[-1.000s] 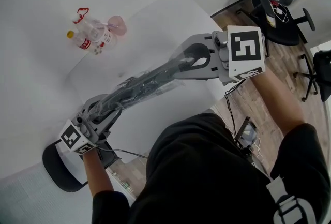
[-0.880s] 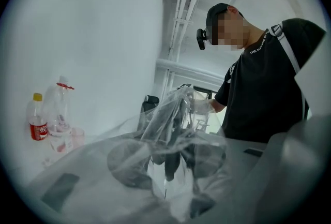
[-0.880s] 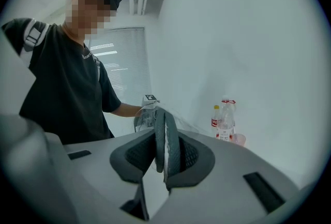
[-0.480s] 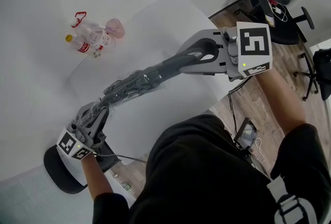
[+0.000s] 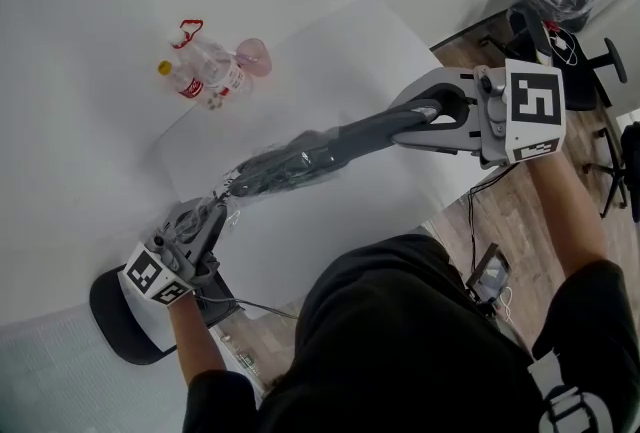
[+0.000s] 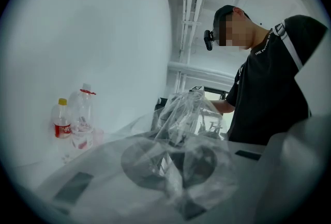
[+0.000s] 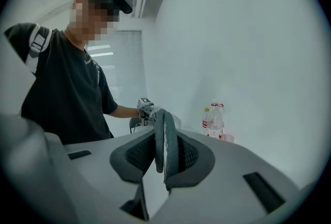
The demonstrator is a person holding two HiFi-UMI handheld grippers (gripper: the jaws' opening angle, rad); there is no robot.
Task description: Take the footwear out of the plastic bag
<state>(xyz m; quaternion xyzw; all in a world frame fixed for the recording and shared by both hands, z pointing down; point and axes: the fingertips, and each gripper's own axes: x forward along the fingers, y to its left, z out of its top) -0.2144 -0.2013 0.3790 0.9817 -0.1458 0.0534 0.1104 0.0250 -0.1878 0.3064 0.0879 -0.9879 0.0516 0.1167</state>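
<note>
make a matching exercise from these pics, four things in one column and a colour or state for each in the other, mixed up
Things:
1. left hand-held gripper
2. right hand-held gripper
3. small bottle
4. cup

Colours or states:
A. pink, next to the taller bottle
B. shut on one end of the grey footwear
C. yellow cap, red label
D. shut on the clear plastic bag

Pairs: 1-D, 2-B, 3-C, 4-A
</note>
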